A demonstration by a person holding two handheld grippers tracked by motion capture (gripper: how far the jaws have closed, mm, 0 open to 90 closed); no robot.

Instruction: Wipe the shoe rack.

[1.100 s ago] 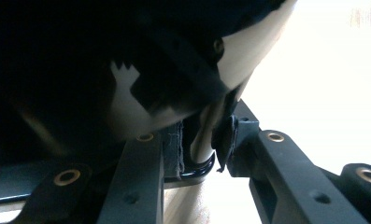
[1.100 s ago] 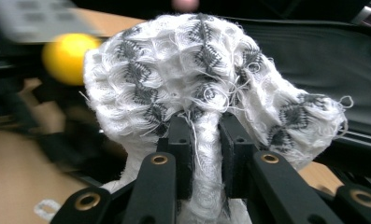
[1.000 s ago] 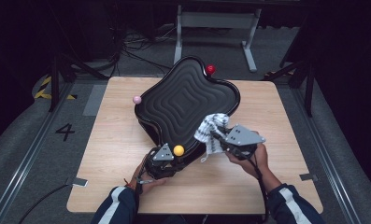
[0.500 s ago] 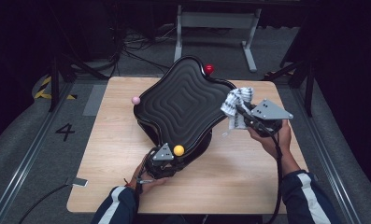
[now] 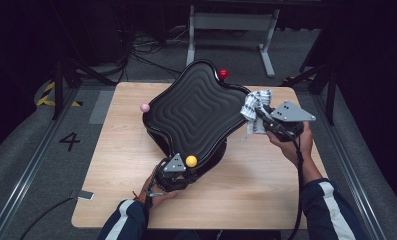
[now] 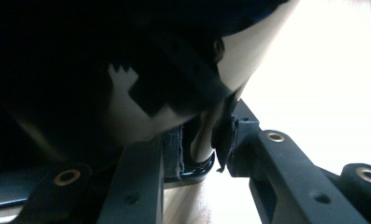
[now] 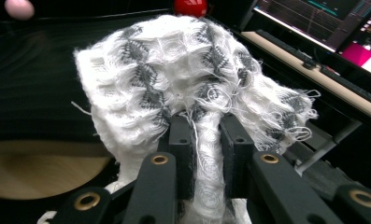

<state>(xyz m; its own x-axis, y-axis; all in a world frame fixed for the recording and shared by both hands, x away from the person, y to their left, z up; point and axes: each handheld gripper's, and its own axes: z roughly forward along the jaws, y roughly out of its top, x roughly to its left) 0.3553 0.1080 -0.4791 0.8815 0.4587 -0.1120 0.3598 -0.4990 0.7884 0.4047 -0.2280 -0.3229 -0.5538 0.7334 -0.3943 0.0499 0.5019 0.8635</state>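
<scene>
A large black wavy-edged tray with raised concentric ridges lies upside down on the light wooden table, its near edge lifted and its far corner reaching past the table's back edge; the left gripper sits at the tray's near corner, and in the left gripper view its two black jaws are clamped on the glossy rim of the tray, the rim standing between the pads with the pale tabletop bright beyond it; a person's left hand in a dark sleeve with a white stripe holds that gripper from below.

The right gripper hangs at the tray's right edge, raised off the table, carried by the person's right hand; its jaws are pressed together on a white knitted cloth with grey zigzag bands, a twist of the fabric pinched between the pads and the rest bunched above them; in the high view the cloth sits just at the tray's right rim, whether touching it I cannot tell.

A small yellow ball shows at the tray's near corner beside the left gripper; a pink ball at its left corner; a red ball at its far corner.
</scene>
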